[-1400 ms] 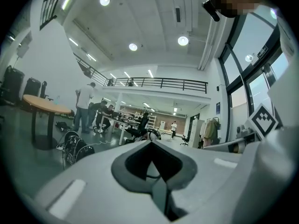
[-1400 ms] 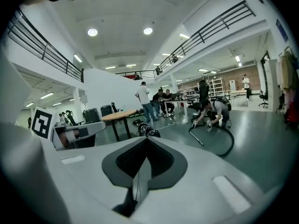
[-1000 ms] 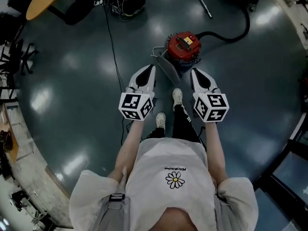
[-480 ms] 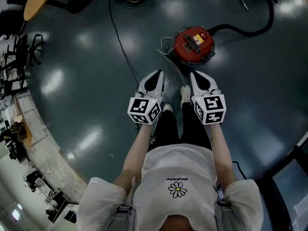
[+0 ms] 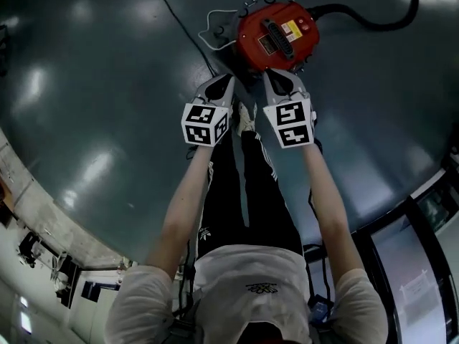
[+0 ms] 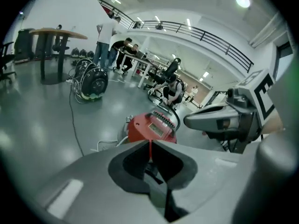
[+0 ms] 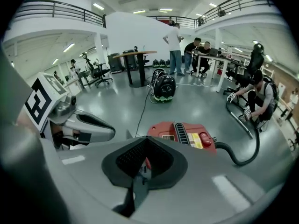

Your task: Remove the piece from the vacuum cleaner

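A round red vacuum cleaner (image 5: 276, 34) stands on the dark floor, with a black handle and a yellow label on its top. Its black hose (image 5: 373, 21) leaves to the right. My left gripper (image 5: 226, 81) is shut and empty, its tip at the vacuum's near left edge. My right gripper (image 5: 272, 75) is also shut and empty, its tip over the near edge. The left gripper view shows the vacuum (image 6: 152, 127) just beyond the closed jaws. In the right gripper view the vacuum (image 7: 187, 135) and the hose (image 7: 243, 158) lie just ahead.
A white cord (image 5: 214, 33) loops at the vacuum's left and a black cable (image 5: 179, 16) crosses the floor. The person's shoe (image 5: 247, 117) is below the grippers. Further off stand a black round machine (image 7: 164, 86), a table (image 7: 135, 55) and several people at desks.
The person has walked up to the vacuum. Both grippers, still shut, have gone from well short of it to its near edge.
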The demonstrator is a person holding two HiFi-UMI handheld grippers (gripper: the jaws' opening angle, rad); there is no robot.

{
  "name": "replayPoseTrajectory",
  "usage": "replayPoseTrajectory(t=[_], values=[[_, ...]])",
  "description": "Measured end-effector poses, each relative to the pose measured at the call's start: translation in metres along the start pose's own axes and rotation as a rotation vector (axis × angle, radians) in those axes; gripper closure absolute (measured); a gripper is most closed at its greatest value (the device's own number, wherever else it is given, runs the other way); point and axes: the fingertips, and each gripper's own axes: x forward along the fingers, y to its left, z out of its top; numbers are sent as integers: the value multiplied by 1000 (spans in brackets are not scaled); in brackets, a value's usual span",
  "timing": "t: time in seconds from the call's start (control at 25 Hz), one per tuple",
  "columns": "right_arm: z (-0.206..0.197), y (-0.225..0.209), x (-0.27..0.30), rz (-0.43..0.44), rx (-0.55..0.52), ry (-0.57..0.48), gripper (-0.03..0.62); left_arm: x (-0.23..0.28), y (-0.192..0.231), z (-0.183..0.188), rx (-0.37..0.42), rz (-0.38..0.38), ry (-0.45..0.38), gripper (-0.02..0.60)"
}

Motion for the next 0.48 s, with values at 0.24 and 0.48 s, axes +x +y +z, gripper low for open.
replayPoseTrajectory(t=[0.24, 0.48], values=[[-35, -20, 70, -27, -5, 122, 571, 40, 54, -39, -125, 119, 63, 454], [-59, -22, 99, -16, -98, 311, 572, 64, 87, -67, -298, 152, 105, 428]])
